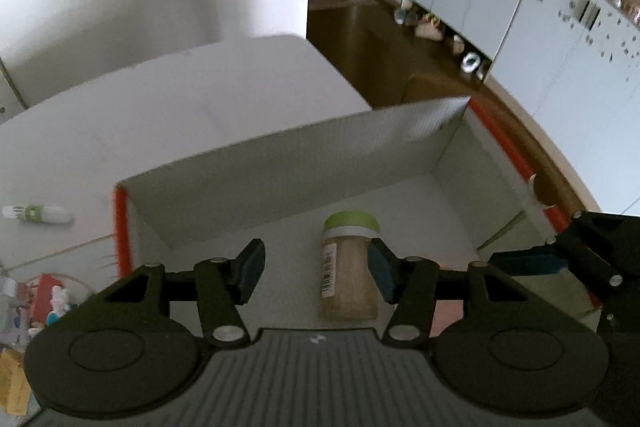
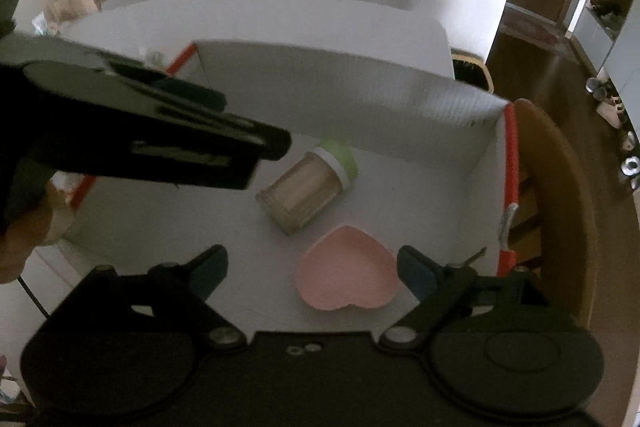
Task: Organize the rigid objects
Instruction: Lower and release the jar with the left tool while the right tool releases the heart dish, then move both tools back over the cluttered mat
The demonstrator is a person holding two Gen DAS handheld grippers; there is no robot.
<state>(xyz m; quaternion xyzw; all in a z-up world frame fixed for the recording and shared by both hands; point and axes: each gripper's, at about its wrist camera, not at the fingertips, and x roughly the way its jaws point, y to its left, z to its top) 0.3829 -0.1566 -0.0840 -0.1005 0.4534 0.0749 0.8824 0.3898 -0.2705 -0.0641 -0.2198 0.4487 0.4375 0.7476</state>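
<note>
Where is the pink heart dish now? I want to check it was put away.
The pink heart dish lies on the floor of the white box, seen in the right wrist view, just beside the green-lidded jar lying on its side.

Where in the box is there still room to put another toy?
The box floor is bare left of the jar, toward the red-edged left wall, and along the right wall. It is crowded mid-floor, where the jar and the pink heart dish lie close together.

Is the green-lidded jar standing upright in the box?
No: in the right wrist view the jar lies on its side on the floor of the box, beside the pink heart dish.
</note>
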